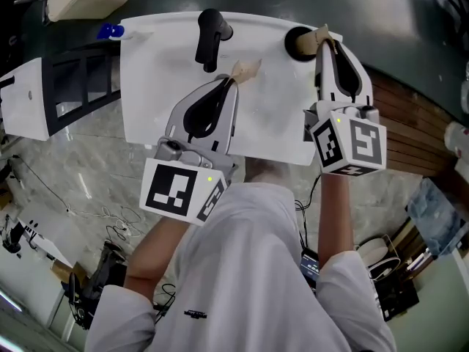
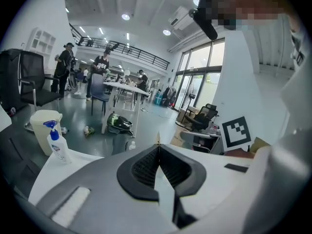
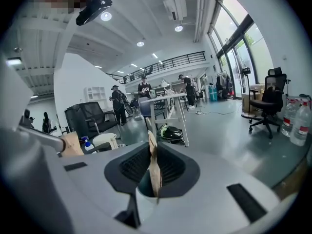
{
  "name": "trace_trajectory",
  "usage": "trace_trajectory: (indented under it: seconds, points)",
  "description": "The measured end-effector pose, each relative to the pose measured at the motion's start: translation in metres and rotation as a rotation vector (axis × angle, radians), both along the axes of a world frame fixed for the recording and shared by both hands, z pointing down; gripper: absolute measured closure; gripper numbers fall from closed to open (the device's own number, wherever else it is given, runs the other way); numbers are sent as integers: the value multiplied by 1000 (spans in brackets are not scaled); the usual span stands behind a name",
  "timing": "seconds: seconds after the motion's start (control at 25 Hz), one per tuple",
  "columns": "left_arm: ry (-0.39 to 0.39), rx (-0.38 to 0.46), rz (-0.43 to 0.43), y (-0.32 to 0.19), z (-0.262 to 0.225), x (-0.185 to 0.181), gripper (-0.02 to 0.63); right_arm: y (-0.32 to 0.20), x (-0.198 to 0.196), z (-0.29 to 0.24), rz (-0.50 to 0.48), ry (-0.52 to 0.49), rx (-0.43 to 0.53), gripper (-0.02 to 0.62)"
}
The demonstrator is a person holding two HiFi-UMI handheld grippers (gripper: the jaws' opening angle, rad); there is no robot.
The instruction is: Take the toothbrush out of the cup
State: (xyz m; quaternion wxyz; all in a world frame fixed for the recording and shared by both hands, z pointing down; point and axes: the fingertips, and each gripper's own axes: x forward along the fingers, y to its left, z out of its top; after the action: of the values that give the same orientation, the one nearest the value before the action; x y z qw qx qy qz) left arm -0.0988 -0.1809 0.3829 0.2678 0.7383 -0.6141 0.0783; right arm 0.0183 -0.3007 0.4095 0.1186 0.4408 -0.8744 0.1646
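A black cup (image 1: pixel 295 42) stands near the far edge of the white table (image 1: pixel 154 86), and I see no toothbrush in it. My right gripper (image 1: pixel 322 34) has its tan tips just right of the cup's rim; its jaws are shut with nothing between them. Farther left, my left gripper (image 1: pixel 244 68) points over the middle of the table, also shut and empty. A black upright object (image 1: pixel 209 37) stands beyond it; I cannot tell what it is. Both gripper views look level across the room, past the left gripper (image 2: pixel 157 141) and the right gripper (image 3: pixel 150 140), and show no cup.
A blue-capped spray bottle (image 1: pixel 110 30) (image 2: pixel 57 143) stands at the table's far left corner. A black frame (image 1: pixel 77 79) adjoins the table's left side. People, chairs and tables (image 3: pixel 168 106) fill the hall beyond. Cables lie on the floor (image 1: pixel 110 218).
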Motion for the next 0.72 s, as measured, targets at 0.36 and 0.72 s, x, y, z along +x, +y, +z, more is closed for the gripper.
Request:
trace_trajectory:
  seconds: [0.36,0.72]
  points:
    - [6,-10,30,3,5,2,600,1,7,3,36,0,-3,555]
    - [2,11,66,11,-6,7,600,12,18,-13,77,1,24,532]
